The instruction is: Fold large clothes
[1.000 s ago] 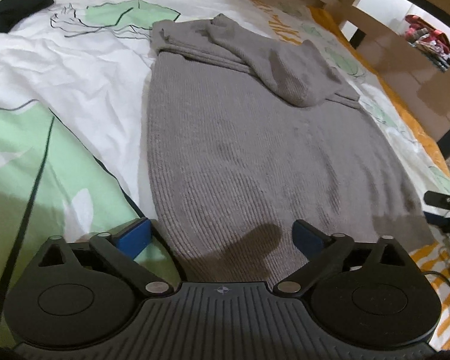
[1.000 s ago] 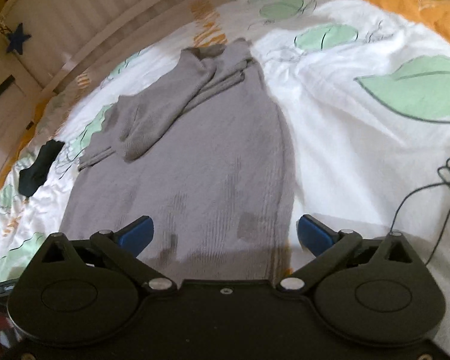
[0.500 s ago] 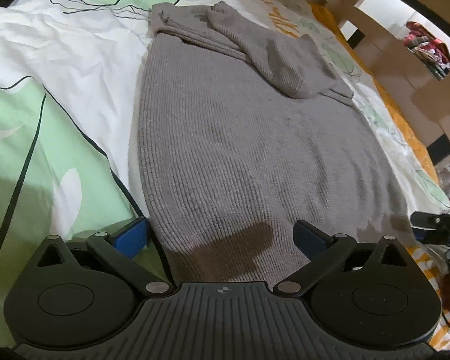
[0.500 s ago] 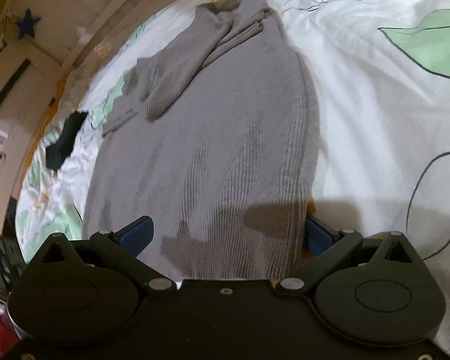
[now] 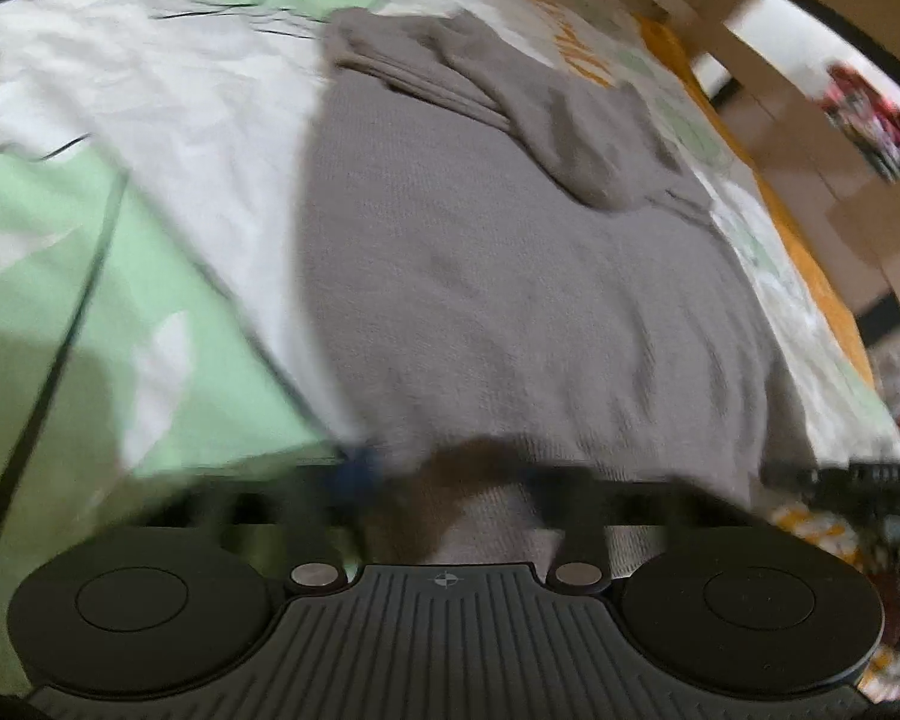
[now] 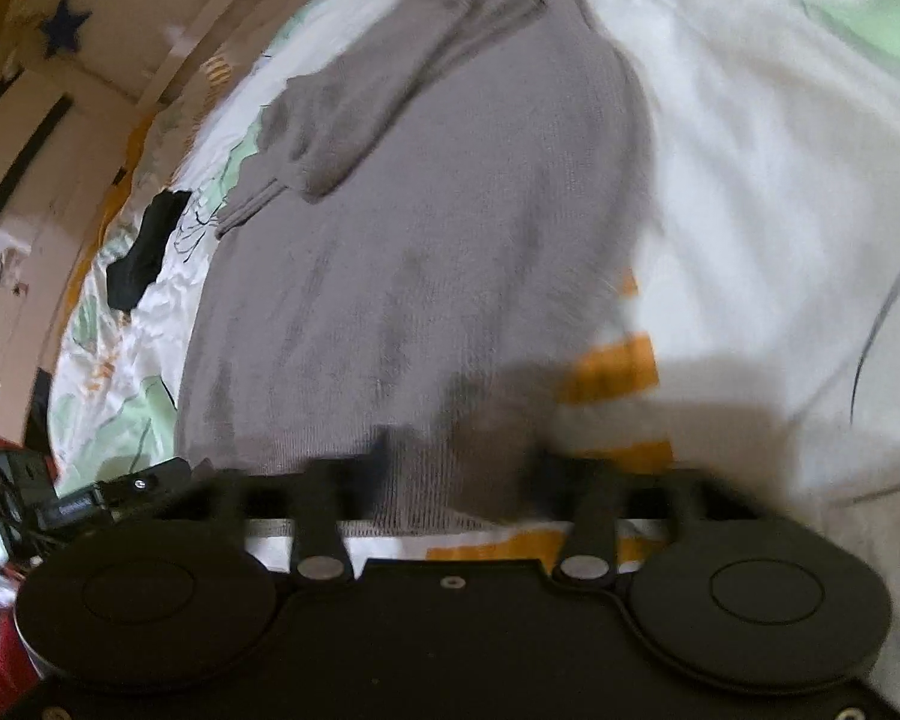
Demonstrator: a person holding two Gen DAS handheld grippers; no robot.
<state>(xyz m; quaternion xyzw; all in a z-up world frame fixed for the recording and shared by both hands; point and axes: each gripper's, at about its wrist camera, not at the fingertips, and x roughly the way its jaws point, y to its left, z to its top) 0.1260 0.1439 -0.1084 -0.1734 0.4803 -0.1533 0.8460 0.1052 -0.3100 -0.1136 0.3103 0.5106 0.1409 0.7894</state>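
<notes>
White bedding (image 5: pixel 198 138) with green leaf prints and orange stripes spreads across the bed, rumpled on the near right in the right wrist view. A dark garment (image 6: pixel 141 252) lies on it at the far left, well apart from everything. On the wall beyond hangs a blue star (image 6: pixel 65 24). Far right in the left view, a blurred red bundle (image 5: pixel 867 120) sits on a shelf.
</notes>
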